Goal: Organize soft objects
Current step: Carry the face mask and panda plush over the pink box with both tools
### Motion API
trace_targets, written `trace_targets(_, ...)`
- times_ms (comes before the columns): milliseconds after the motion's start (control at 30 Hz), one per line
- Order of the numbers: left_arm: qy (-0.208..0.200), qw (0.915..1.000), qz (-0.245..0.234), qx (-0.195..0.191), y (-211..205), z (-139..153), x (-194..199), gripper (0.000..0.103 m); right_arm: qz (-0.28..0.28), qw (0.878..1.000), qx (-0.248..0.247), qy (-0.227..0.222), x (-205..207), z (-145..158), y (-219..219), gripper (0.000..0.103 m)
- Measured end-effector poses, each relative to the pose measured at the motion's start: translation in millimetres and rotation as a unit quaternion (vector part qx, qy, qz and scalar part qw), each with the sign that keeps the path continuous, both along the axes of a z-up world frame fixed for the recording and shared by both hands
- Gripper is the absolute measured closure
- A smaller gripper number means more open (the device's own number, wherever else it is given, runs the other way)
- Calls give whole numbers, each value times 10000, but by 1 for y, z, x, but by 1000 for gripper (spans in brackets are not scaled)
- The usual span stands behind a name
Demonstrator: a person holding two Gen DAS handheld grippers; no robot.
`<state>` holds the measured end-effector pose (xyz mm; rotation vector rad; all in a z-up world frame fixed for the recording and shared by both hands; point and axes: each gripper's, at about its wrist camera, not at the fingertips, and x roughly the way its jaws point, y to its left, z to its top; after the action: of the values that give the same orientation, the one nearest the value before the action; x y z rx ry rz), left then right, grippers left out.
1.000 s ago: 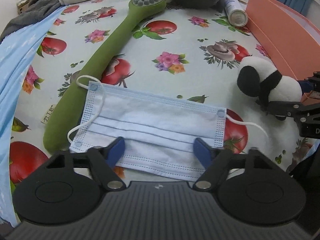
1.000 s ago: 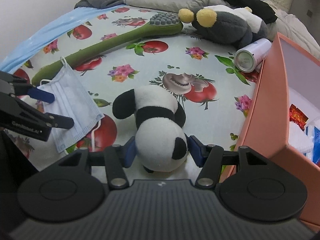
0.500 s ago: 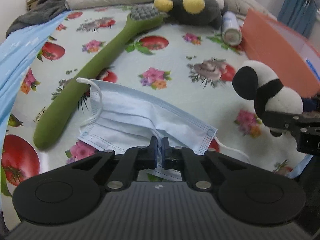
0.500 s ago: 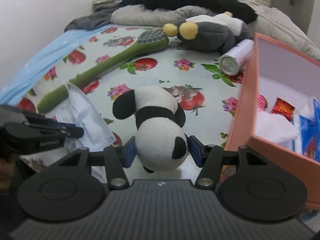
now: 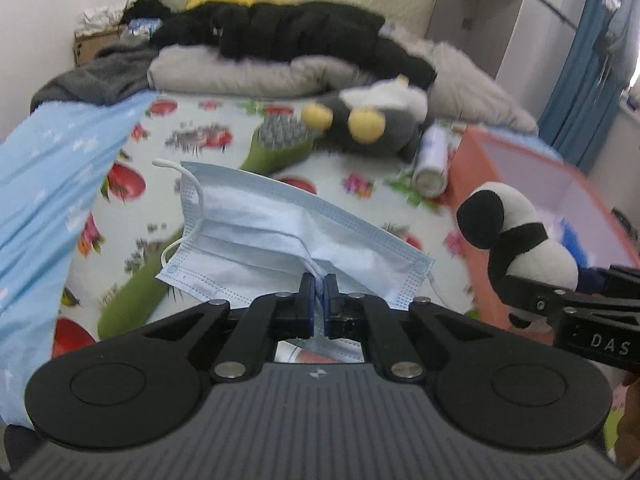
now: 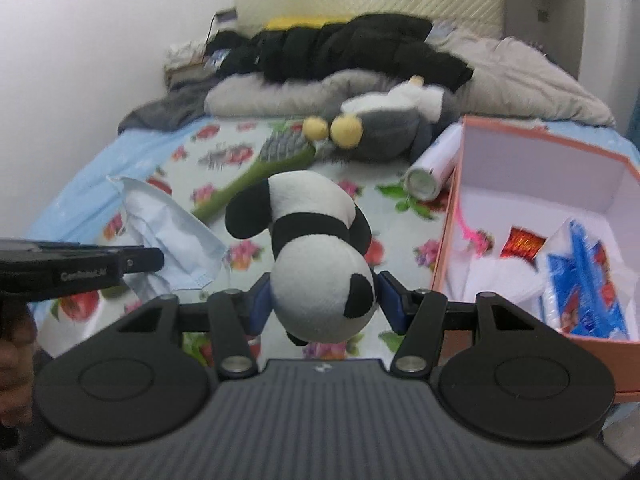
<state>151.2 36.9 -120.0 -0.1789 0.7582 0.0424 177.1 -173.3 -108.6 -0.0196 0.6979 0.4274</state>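
Right gripper clamps the panda plush nearest the orange box on its right, while left gripper pinches the face mask.

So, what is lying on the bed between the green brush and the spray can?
The grey plush toy with yellow feet lies between green brush and spray can; the right wrist view shows it.

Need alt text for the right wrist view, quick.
The right hand-held gripper holds a panda plush above a floral bedsheet, beside an open orange box. At left, the left hand-held gripper lifts a blue face mask.
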Motion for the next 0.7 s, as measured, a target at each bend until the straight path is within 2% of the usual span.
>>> trace_targets(200,-521,9985,-53,-159,-6,45,-13,98,-141,9988,248,-407,-14,39,-10,45)
trace_targets(433,-1178,9921,-235,-352,-22,97,-32,98,-277,9954,454,-796,-29,77,-25,45)
trace_targets(700,-1630,9841,-522,-467,-49,143,-31,98,-475,9893,547,-1265,-36,110,-47,45)
